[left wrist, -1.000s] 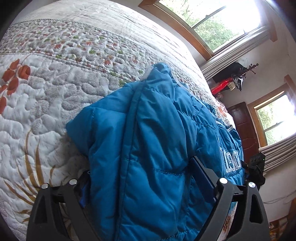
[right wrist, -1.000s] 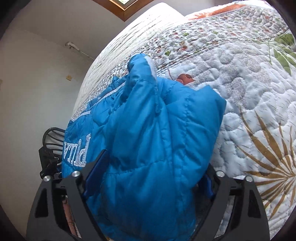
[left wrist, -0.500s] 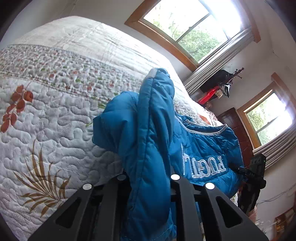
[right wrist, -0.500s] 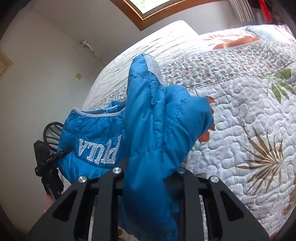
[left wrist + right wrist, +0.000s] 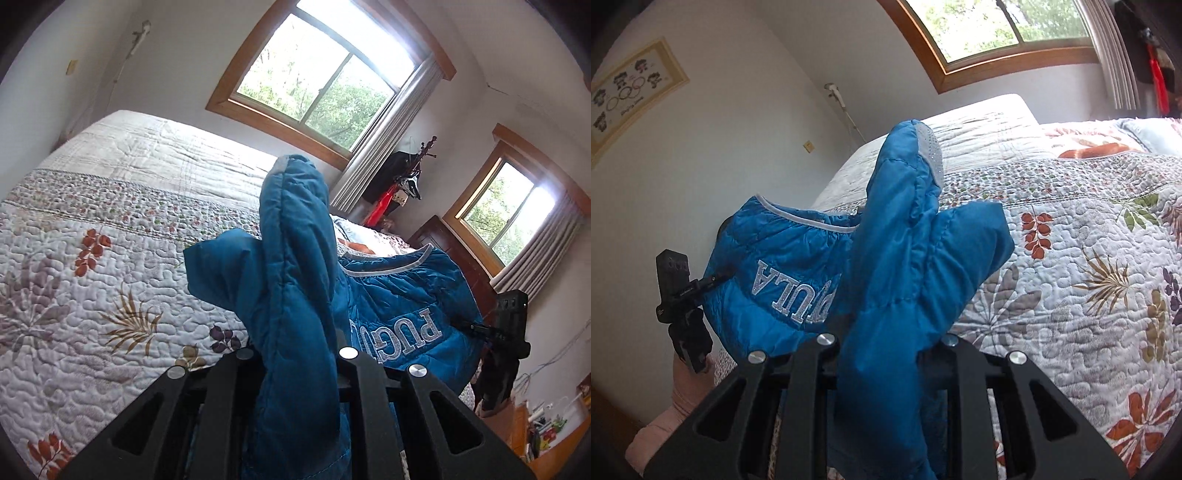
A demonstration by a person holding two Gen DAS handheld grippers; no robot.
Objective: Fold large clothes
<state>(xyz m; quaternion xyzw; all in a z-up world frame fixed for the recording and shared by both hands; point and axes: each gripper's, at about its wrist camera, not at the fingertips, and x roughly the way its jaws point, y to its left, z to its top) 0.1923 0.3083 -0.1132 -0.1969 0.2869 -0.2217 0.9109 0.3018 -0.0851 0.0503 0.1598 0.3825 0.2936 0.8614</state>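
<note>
Over the quilted bed (image 5: 92,258), you have the blue padded jacket (image 5: 295,295) lifted clear of the cover, and that makes sense: a bulky garment has to hang free before a half of it can be laid back over the rest. Starting at the left, your left gripper (image 5: 299,354) has a thick ridge of the jacket standing up between its fingers, which sit drawn close together on the fabric with only its padded bulk between them. In the middle, the jacket's body sags between your two tools, its white lettering (image 5: 400,339) showing upside down and its grey-trimmed edge uppermost, so you seem to be holding it spread by two points along one side. Further right, your right gripper (image 5: 882,341) matches the left: fingers pinched nearly closed on another fold of blue padding, with a sleeve-like part rising past them toward the far end of the bed. In each wrist view the other tool shows small at the outer edge, touching the jacket. To the right of the garment the floral quilt (image 5: 1089,277) lies open, a fair place to lay the fold down.
</note>
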